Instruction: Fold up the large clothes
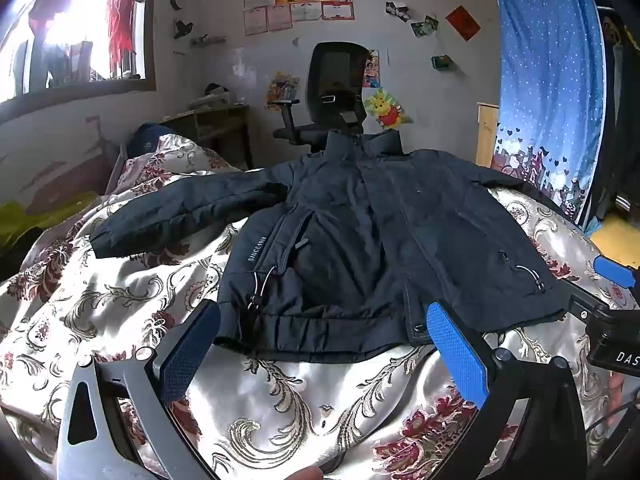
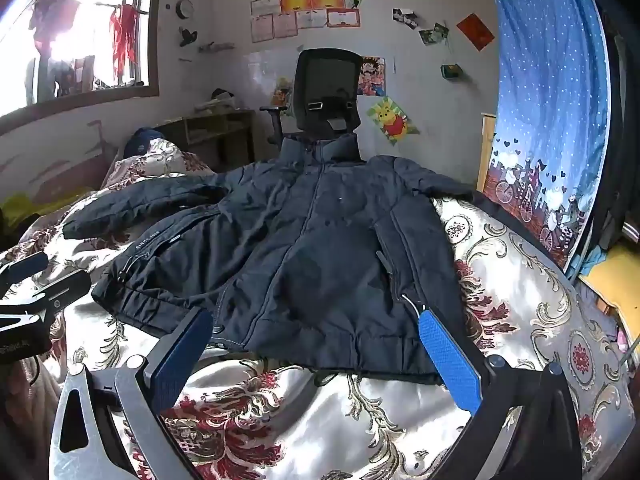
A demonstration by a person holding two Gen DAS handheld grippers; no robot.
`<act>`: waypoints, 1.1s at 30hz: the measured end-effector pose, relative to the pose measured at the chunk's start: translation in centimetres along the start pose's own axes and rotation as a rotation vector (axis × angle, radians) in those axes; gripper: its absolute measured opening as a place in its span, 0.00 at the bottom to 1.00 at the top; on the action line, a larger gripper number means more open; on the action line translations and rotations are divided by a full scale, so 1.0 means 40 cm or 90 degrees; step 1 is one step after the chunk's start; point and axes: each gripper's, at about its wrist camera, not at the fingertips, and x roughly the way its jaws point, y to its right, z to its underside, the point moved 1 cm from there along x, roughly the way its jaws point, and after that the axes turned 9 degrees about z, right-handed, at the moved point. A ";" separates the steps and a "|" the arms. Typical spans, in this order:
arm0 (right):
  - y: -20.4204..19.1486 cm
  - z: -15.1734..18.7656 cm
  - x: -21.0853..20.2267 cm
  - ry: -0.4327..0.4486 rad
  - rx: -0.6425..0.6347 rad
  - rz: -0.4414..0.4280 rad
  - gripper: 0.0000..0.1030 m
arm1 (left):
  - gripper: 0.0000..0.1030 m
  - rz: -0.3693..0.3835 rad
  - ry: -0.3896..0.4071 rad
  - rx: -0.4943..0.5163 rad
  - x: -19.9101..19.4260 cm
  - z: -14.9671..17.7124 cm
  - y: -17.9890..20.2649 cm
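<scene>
A dark navy padded jacket (image 1: 360,240) lies front up on the floral bedspread (image 1: 304,396), collar away from me, its left sleeve stretched out to the left. It also shows in the right wrist view (image 2: 304,248). My left gripper (image 1: 320,352) is open and empty, just short of the jacket's hem at its left half. My right gripper (image 2: 316,360) is open and empty, at the hem of the right half. The right gripper's blue tip shows at the edge of the left wrist view (image 1: 614,272). The jacket's right sleeve is mostly hidden.
A black office chair (image 1: 336,92) stands behind the bed against the poster-covered wall. A wooden desk (image 1: 216,124) is at the back left under the window. A blue curtain (image 1: 552,80) hangs at the right. Crumpled bedding (image 1: 168,160) lies at the left.
</scene>
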 end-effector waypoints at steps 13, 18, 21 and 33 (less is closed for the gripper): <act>0.006 -0.004 -0.013 0.002 0.001 -0.002 1.00 | 0.98 0.007 0.001 -0.009 0.005 0.004 0.005; 0.001 0.003 0.001 -0.004 0.000 0.002 1.00 | 0.98 0.007 0.000 -0.010 0.005 0.003 0.004; 0.001 0.003 0.002 -0.004 -0.001 0.002 1.00 | 0.99 0.008 0.001 -0.011 0.004 0.004 0.003; 0.002 0.005 0.005 -0.006 -0.002 0.003 1.00 | 0.98 0.010 0.000 -0.014 0.004 0.004 0.002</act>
